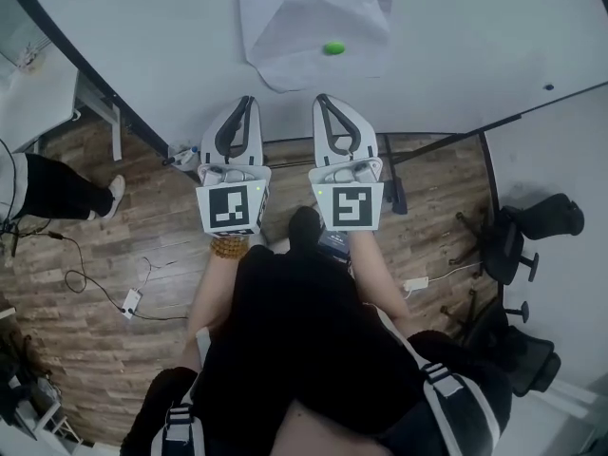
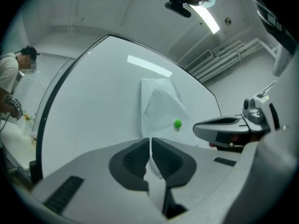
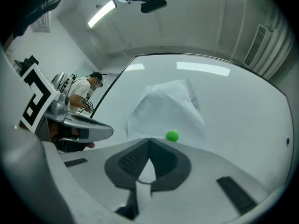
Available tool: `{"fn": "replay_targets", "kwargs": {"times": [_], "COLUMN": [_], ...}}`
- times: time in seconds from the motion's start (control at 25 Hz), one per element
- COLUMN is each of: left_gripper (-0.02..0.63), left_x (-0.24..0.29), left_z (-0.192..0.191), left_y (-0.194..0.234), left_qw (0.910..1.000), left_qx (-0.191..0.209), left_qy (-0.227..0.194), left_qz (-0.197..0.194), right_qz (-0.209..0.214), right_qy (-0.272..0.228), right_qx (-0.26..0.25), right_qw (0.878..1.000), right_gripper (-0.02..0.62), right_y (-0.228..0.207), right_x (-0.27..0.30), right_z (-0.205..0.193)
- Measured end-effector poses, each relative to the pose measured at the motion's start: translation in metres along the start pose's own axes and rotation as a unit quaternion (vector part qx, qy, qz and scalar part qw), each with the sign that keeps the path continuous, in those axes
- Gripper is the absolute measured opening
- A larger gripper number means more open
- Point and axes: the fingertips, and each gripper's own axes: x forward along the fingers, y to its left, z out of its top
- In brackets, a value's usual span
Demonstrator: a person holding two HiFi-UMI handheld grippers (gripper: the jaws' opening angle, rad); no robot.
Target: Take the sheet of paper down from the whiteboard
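A white sheet of paper (image 1: 313, 22) hangs on the whiteboard (image 1: 142, 36), pinned by one green magnet (image 1: 333, 48); its upper part droops, folded over. My left gripper (image 1: 247, 101) is shut with nothing in it, its tips just short of the board, below the sheet's lower left corner. My right gripper (image 1: 322, 99) is shut and empty too, just below the magnet. In the left gripper view the closed tips (image 2: 150, 140) sit under the paper (image 2: 159, 108) and magnet (image 2: 177, 123). The right gripper view shows its closed tips (image 3: 149, 140) beside the magnet (image 3: 172, 135) and paper (image 3: 163, 108).
A person in black trousers (image 1: 57, 193) stands at the left on the wooden floor. Cables and a power strip (image 1: 131, 300) lie there. Black office chairs (image 1: 518, 236) stand at the right. A black bar of the board's stand (image 1: 446, 142) runs along its lower edge.
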Motion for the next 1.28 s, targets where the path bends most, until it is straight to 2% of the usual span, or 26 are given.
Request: {"fn": "replay_targets", "kwargs": {"times": [0.2, 0.36, 0.56, 0.8, 0.96, 1.28], "left_gripper": [0.02, 0.02, 0.02, 0.02, 0.02, 0.02], "left_x": [0.01, 0.014, 0.018, 0.02, 0.02, 0.02], "left_z": [0.003, 0.003, -0.001, -0.001, -0.001, -0.003], "left_y": [-0.001, -0.001, 0.007, 0.009, 0.011, 0.016], "left_qw": [0.9998, 0.9999, 0.9999, 0.9998, 0.9998, 0.9998], "left_qx": [0.002, 0.006, 0.003, 0.004, 0.005, 0.01], "left_qy": [-0.019, -0.015, -0.008, -0.017, -0.017, -0.016], "left_qz": [0.001, -0.001, 0.006, 0.004, 0.007, 0.01], "right_qz": [-0.015, -0.034, -0.038, -0.044, -0.07, -0.079], "right_qy": [-0.002, -0.003, -0.011, 0.005, 0.008, 0.01], "right_qx": [0.0, 0.002, -0.023, -0.06, -0.077, -0.067], "right_qw": [1.0, 0.999, 0.999, 0.997, 0.995, 0.995], "right_gripper": [0.0, 0.0, 0.003, 0.064, 0.092, 0.124], "right_y": [-0.018, -0.03, -0.034, -0.038, -0.046, -0.052], "right_x": [0.01, 0.016, 0.026, 0.035, 0.038, 0.048], "right_z": [-0.005, -0.006, 0.002, 0.0, 0.003, 0.001]}}
